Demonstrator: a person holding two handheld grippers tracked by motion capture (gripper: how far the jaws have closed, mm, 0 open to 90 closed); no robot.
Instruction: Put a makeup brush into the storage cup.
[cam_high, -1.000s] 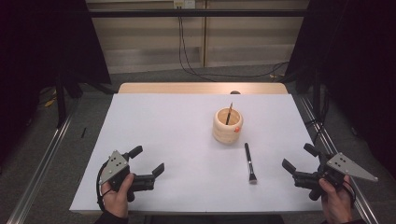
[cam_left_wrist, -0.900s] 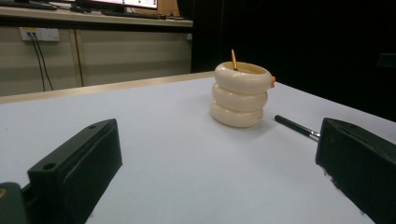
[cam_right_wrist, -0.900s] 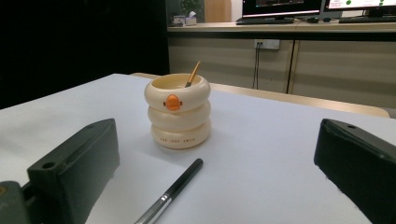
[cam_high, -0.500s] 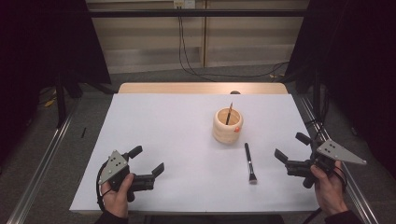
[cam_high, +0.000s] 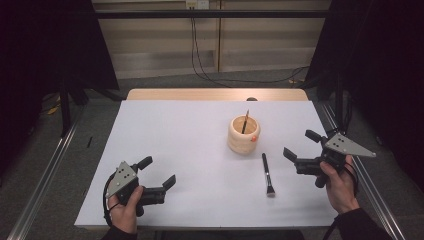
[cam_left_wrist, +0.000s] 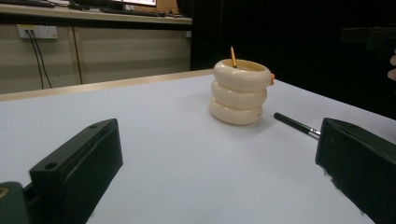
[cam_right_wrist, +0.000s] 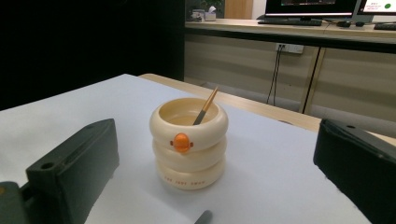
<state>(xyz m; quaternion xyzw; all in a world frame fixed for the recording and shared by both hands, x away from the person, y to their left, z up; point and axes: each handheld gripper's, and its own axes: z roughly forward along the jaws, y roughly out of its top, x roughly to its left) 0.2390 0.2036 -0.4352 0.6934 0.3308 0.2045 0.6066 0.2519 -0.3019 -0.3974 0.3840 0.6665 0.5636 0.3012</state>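
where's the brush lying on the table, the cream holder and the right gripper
brush (cam_high: 266, 174), high view, middle of its black handle
cream holder (cam_right_wrist: 189, 156), right gripper view, its front wall
right gripper (cam_high: 301, 149), high view, between its fingertips

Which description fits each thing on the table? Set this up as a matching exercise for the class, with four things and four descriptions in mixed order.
Things:
1. holder
2. black brush
3. left tongs
4. right tongs

Descriptions:
A. open, near the table's right edge
B. cream, ringed, standing upright
C. lying flat on the white table
D. open, near the table's front left corner

Pairs: 1-B, 2-C, 3-D, 4-A
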